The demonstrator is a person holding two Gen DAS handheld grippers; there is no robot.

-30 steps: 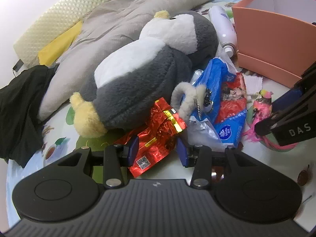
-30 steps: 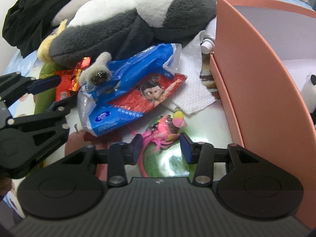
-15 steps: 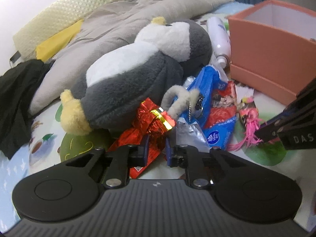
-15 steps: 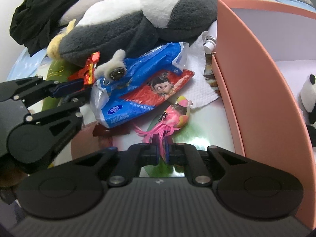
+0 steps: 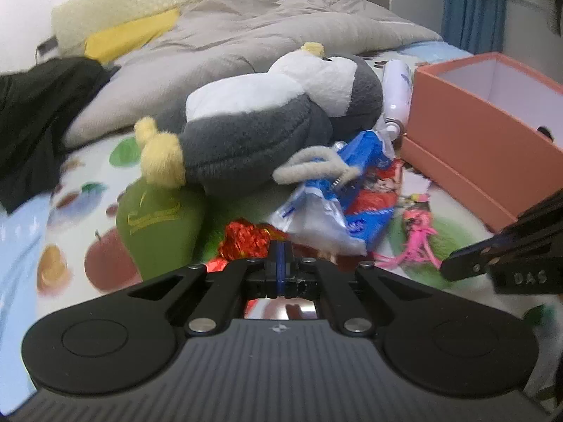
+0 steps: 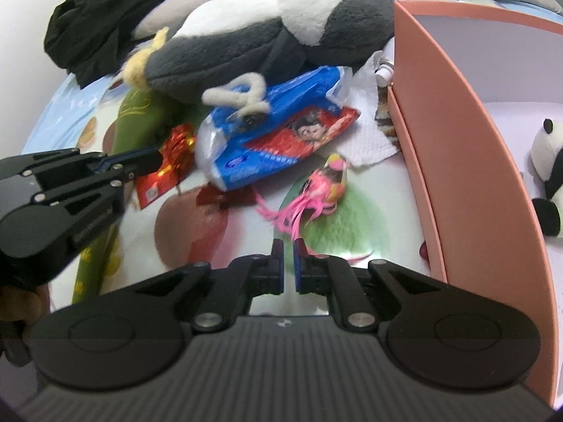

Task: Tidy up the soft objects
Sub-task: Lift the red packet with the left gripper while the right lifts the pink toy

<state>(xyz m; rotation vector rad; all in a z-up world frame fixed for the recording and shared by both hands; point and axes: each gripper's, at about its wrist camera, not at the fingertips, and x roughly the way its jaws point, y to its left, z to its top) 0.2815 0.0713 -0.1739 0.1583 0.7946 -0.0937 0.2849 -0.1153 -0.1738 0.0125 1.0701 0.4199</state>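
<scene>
A bed with a fruit-print sheet [image 5: 70, 211] and a rumpled grey duvet [image 5: 246, 31] carries the clutter. In the left wrist view, the left claw [image 5: 280, 256] sits low at centre with its fingers pressed together on the edge of a crinkled red foil packet [image 5: 246, 242]. Just behind it lie a blue and red tissue pack [image 5: 352, 207] and a big grey and white penguin plush [image 5: 267, 119], soft and bulky, stretched across the middle of the frame; a salmon box [image 5: 475, 133] stands at the right. In the right wrist view, the right claw [image 6: 288, 256] at lower centre is nearly closed, pinching thin pink strands of a small pink toy [image 6: 327, 183] that lies on the sheet between the tissue pack [image 6: 274, 140] and the box [image 6: 457, 161]. A panda plush [image 6: 549, 176] already rests inside the box at the right edge. Judging by the hold, the strands are slight and may slip free on lifting, and the slick foil could likewise slide out of the left claw.
</scene>
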